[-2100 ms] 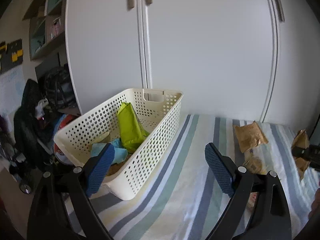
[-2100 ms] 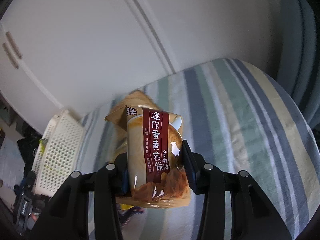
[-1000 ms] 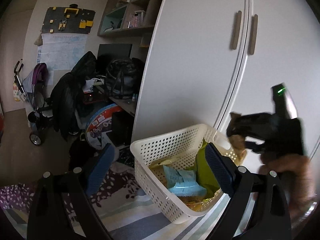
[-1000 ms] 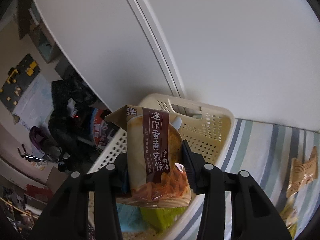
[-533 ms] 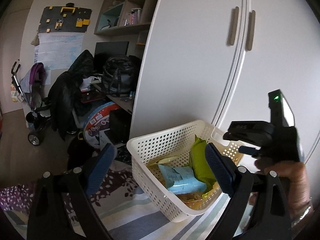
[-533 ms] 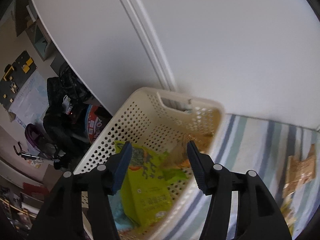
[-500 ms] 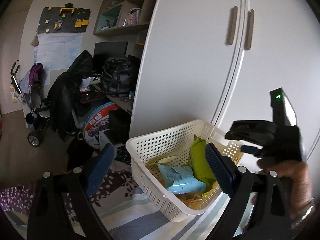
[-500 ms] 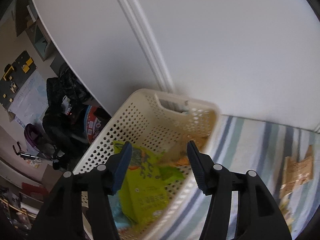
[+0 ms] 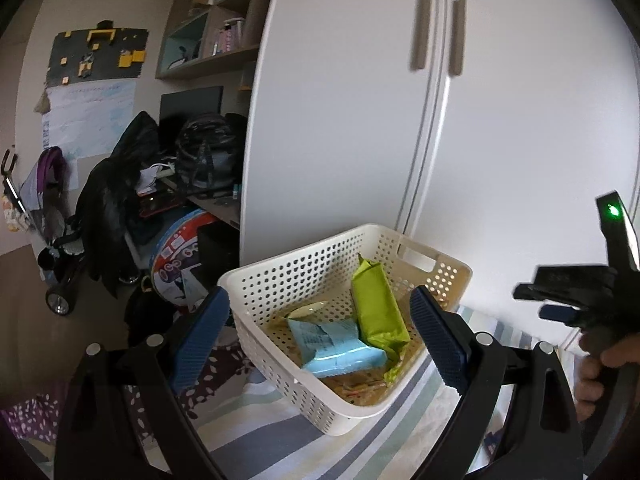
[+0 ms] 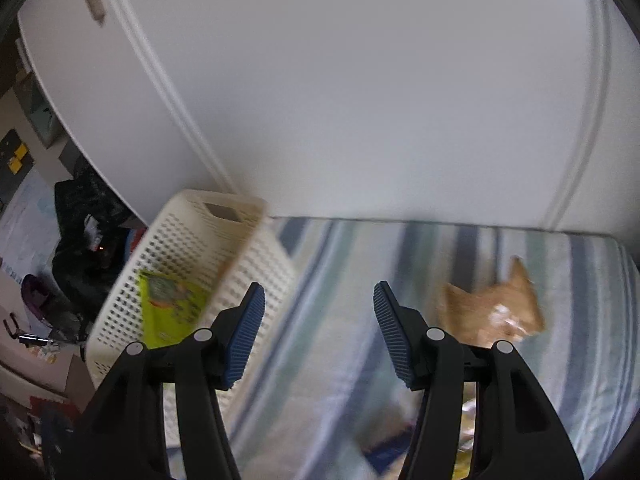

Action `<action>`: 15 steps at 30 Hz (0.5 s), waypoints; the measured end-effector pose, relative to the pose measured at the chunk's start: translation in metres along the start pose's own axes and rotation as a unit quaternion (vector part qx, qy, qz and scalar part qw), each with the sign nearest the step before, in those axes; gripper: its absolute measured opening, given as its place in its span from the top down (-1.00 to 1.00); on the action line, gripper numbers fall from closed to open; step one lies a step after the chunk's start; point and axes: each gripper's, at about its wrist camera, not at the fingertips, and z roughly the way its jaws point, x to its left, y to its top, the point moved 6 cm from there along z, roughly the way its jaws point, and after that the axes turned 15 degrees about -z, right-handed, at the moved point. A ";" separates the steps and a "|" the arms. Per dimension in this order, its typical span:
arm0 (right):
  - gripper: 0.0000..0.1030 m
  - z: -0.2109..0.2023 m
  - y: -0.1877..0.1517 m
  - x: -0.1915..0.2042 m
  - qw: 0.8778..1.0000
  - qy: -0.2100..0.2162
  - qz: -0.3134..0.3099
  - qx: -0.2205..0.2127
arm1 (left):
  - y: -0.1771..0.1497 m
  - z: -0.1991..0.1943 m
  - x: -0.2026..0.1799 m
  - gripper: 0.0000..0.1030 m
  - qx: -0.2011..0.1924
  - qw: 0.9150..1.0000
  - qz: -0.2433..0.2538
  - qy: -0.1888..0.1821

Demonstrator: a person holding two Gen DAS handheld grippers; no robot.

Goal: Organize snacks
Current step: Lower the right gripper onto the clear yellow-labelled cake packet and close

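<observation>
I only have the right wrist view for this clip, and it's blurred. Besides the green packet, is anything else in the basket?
Observer: Yes. The left wrist view shows a light blue packet lying against the green packet inside the basket.
Operator: Is the left gripper holding anything?
Observer: No. The left gripper is open and empty, and its fingers frame the basket in that picture.
Operator: Where is my gripper relative to the basket?
Observer: In the left view the right gripper is off to the right of the basket's rim, not above the packets. A hand holds it.
</observation>
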 end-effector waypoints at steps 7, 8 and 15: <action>-0.11 -0.013 -0.053 -0.047 0.999 -0.029 0.008 0.029 | -0.012 -0.007 -0.019 -0.81 0.002 0.999 0.035 -0.027; -0.11 -0.013 -0.062 -0.054 0.999 -0.036 0.008 0.035 | -0.014 -0.008 -0.023 -0.81 0.005 0.999 0.042 -0.032; -0.13 -0.017 -0.118 -0.091 0.995 -0.054 0.023 0.075 | -0.038 -0.008 -0.052 -0.92 0.042 0.991 0.099 -0.074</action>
